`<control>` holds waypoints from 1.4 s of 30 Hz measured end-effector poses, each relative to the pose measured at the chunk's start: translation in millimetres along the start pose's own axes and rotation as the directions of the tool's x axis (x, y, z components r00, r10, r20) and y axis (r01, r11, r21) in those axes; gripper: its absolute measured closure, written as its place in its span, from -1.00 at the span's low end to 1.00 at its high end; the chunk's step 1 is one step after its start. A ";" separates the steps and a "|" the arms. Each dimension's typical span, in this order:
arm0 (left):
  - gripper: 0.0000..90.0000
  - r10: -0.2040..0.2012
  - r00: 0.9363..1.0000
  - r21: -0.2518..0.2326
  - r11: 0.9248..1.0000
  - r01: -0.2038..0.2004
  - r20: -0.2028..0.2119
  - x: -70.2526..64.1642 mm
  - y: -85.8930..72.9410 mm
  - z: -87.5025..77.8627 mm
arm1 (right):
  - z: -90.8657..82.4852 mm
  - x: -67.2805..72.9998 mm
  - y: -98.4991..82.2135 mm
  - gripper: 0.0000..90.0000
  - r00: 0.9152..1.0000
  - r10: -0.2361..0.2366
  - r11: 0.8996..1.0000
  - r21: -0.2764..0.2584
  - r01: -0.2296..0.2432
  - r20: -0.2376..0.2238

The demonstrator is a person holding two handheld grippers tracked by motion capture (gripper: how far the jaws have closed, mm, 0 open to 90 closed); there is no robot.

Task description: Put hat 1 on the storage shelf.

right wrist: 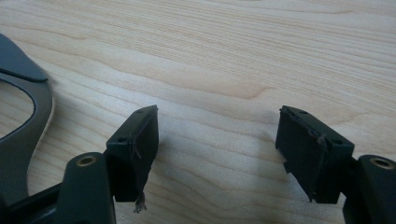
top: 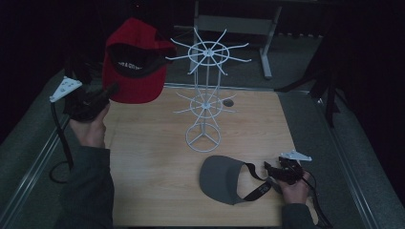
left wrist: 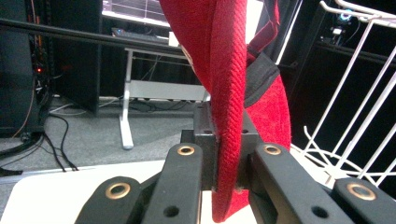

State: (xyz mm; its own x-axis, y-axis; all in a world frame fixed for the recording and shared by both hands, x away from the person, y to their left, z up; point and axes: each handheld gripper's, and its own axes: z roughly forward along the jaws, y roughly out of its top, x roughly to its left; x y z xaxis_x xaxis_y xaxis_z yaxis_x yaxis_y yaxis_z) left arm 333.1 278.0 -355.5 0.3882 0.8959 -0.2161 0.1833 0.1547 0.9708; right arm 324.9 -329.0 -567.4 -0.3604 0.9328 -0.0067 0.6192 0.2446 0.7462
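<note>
Midway through the job, the left gripper [left wrist: 227, 158] clamps the brim of a red cap [top: 131, 62], holding it in the air left of the white rack [top: 205, 90], none of whose arms carries anything. The right gripper [right wrist: 219, 154] rests with jaws apart and nothing between them, low over the table [top: 157, 157], just beside a grey visor [top: 224, 179] lying flat. Judging by that, neither piece is hung yet. White lettering inside the cap and on the visor strap is too small to read.
</note>
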 end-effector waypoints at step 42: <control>0.90 -0.005 0.989 -0.108 0.994 0.021 0.146 -11.2 3.9 -12.0 | -0.1 0.1 -0.1 -0.33 1.000 -0.001 1.000 0.000 0.001 0.000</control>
State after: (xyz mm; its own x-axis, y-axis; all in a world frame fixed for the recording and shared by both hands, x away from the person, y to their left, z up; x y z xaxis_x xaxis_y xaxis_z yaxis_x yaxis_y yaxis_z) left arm 318.7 273.6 -348.1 0.5154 0.8244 -0.2338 0.0931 0.2174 0.9716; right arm 324.8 -328.9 -567.4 -0.3613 0.9324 -0.0070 0.6189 0.2455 0.7461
